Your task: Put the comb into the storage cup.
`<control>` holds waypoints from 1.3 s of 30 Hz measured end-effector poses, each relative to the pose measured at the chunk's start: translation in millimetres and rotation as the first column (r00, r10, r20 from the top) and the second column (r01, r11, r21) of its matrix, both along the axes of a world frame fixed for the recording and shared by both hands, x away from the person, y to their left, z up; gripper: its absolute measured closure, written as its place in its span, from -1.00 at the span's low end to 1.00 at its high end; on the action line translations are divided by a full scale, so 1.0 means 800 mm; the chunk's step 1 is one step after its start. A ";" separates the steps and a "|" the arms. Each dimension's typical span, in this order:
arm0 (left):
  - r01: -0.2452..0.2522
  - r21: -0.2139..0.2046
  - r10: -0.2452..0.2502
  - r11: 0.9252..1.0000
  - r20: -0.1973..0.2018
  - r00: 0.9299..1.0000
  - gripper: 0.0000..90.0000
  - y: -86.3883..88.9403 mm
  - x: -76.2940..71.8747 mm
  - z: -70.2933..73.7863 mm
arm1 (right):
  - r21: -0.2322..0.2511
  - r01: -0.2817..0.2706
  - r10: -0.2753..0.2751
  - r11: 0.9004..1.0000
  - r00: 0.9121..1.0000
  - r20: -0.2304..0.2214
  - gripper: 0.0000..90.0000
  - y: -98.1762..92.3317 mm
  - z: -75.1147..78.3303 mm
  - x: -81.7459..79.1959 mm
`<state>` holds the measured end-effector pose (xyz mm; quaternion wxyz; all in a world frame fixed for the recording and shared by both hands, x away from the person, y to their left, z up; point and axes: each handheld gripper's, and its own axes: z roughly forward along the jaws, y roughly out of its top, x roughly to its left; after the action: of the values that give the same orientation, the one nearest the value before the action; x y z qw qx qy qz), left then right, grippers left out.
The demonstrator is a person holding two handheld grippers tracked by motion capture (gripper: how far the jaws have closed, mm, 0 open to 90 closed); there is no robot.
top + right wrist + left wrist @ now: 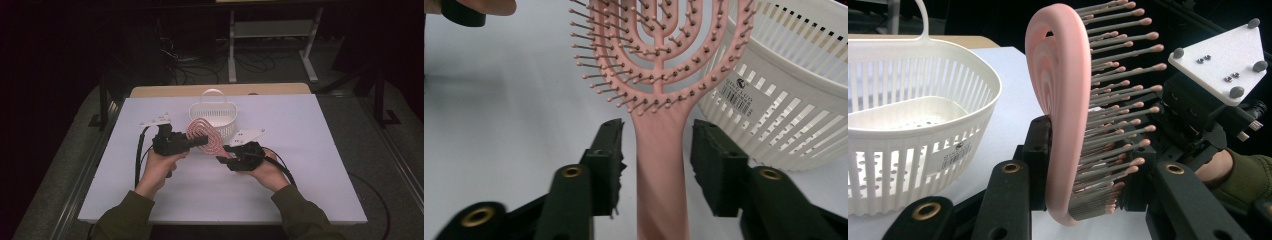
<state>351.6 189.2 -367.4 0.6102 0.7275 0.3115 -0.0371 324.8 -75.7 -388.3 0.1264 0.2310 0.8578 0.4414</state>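
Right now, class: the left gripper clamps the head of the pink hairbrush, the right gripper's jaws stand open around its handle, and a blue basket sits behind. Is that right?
Not quite: the basket is white, as the left gripper view shows. The left gripper does clamp the pink hairbrush; the right gripper is open around its handle.

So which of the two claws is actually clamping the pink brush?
The left gripper: its jaws squeeze the brush head. The right gripper jaws flank the handle, not touching.

Left hand-held gripper (pixel 197 140), jaws clamped, points toward the right hand-held gripper (pixel 225 160), whose jaws stand parted; both forearms enter from below, hands level.
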 end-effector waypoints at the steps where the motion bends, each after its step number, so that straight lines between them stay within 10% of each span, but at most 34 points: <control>1: -0.002 -0.001 0.002 1.000 0.002 1.000 0.45 0.001 0.000 0.000 | 0.002 0.002 -0.002 1.000 1.000 -0.002 0.16 0.000 0.000 0.000; 21: -0.026 0.004 0.026 1.000 0.006 1.000 0.45 0.014 0.001 0.003 | 0.004 0.116 -0.115 0.993 0.992 -0.052 -0.67 -0.029 0.000 0.005; 39: -0.047 -0.022 0.047 0.999 0.006 0.999 0.45 0.024 0.002 0.008 | 0.026 0.203 -0.200 0.979 0.975 -0.096 -1.00 -0.075 -0.019 -0.013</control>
<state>353.0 208.8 -361.4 0.6198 0.7134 0.3262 -0.0235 314.5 -135.4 -403.3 0.1262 0.3394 0.8268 0.4303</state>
